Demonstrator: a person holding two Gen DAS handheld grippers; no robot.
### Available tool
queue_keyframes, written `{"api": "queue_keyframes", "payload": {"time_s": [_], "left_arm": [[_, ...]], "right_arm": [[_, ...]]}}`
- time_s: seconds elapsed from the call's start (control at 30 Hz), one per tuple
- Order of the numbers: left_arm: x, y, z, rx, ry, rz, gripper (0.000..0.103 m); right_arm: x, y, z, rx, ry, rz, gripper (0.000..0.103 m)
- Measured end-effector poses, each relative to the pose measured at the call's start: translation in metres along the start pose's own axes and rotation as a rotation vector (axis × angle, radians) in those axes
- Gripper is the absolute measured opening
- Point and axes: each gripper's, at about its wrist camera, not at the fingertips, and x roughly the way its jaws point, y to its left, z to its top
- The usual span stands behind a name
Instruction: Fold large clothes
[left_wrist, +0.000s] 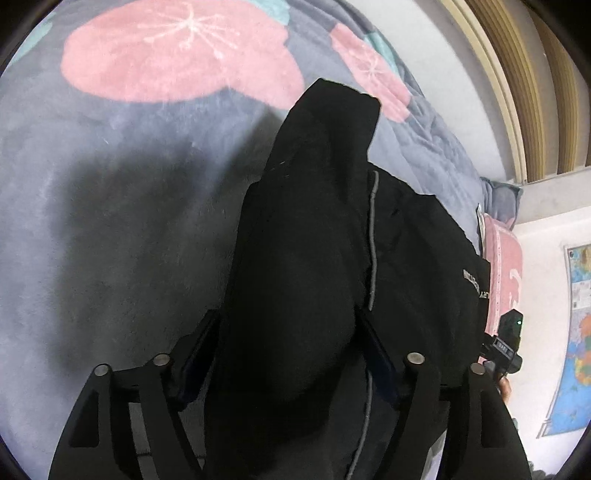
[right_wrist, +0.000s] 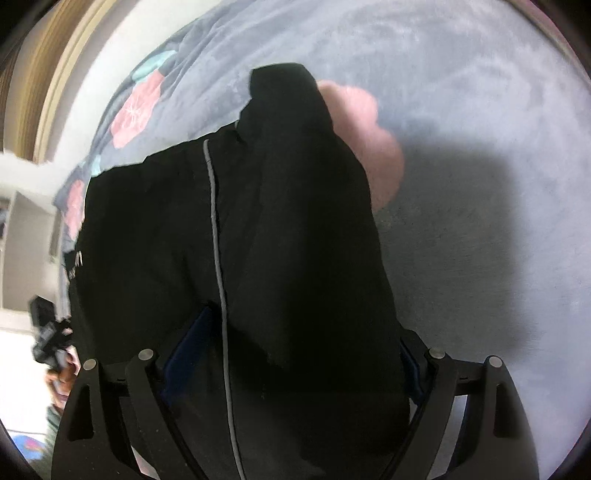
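A grey plush bedspread (left_wrist: 122, 229) with pink flower patches carries the work; it fills both views out to its far edge against the wall. On it, and hanging above it, is the black garment (left_wrist: 306, 266), the item to be folded, marked by a thin grey piping line (left_wrist: 373, 240). Its bulk is gathered into a thick hanging fold that reaches toward the bedspread's far edge, judged to be held up by two points so the lower part can be laid flat first. The left gripper (left_wrist: 291, 354) stands wide with that thick fold filling the gap between its jaws; whether the pads press on it cannot be told. The right gripper (right_wrist: 295, 354) shows the same condition. Only the left view shows white lettering on the garment and a wall map (left_wrist: 580, 332); only the right view shows a hand (right_wrist: 62, 373) on the opposite gripper.
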Motion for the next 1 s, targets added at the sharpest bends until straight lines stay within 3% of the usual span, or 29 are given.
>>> {"api": "queue_keyframes", "payload": {"time_s": [0.07, 0.13, 0.17, 0.2, 0.27, 0.33, 0.43, 0.6, 0.7, 0.77, 0.8, 0.87, 1.0], "left_arm": [[0.005, 0.006, 0.001, -0.031, 0.016, -0.034, 0.078], [0.006, 0.008, 0.001, -0.047, 0.018, -0.066, 0.077], [0.003, 0.005, -0.001, -0.031, 0.008, -0.094, 0.06], [0.0, 0.001, -0.003, -0.015, 0.004, -0.114, 0.053], [-0.01, -0.006, -0.007, 0.008, -0.008, -0.158, 0.047], [-0.017, -0.005, -0.008, -0.002, -0.004, -0.211, 0.046], [-0.01, -0.003, -0.007, -0.004, 0.022, -0.205, 0.047], [0.024, 0.007, -0.004, -0.076, 0.072, -0.229, 0.07], [0.037, 0.015, -0.009, -0.153, 0.091, -0.283, 0.073], [0.034, 0.013, -0.011, -0.162, 0.07, -0.275, 0.068], [0.028, 0.006, -0.015, -0.14, 0.049, -0.257, 0.056], [0.013, -0.012, -0.025, -0.077, 0.005, -0.234, 0.042], [-0.03, -0.05, -0.053, -0.008, -0.08, -0.281, 0.036]], "right_arm": [[0.004, -0.004, 0.001, 0.022, 0.0, 0.032, 0.091], [0.004, -0.004, 0.0, 0.033, 0.003, 0.071, 0.075], [0.002, -0.002, 0.0, 0.035, 0.005, 0.104, 0.066], [-0.003, 0.003, -0.001, 0.014, -0.003, 0.098, 0.058], [-0.01, 0.016, -0.005, -0.06, -0.002, 0.078, 0.054], [-0.012, 0.024, -0.007, -0.103, 0.007, 0.062, 0.054], [-0.002, 0.028, -0.004, -0.121, 0.037, 0.056, 0.064], [0.022, 0.018, 0.01, -0.051, 0.08, 0.125, 0.078], [0.029, 0.006, 0.012, 0.034, 0.085, 0.205, 0.077], [0.025, 0.013, 0.009, 0.02, 0.07, 0.188, 0.066], [0.019, 0.016, 0.006, -0.003, 0.06, 0.175, 0.055], [0.007, 0.032, 0.003, -0.066, 0.032, 0.134, 0.042], [-0.026, 0.062, -0.016, -0.123, -0.03, 0.111, 0.034]]}}
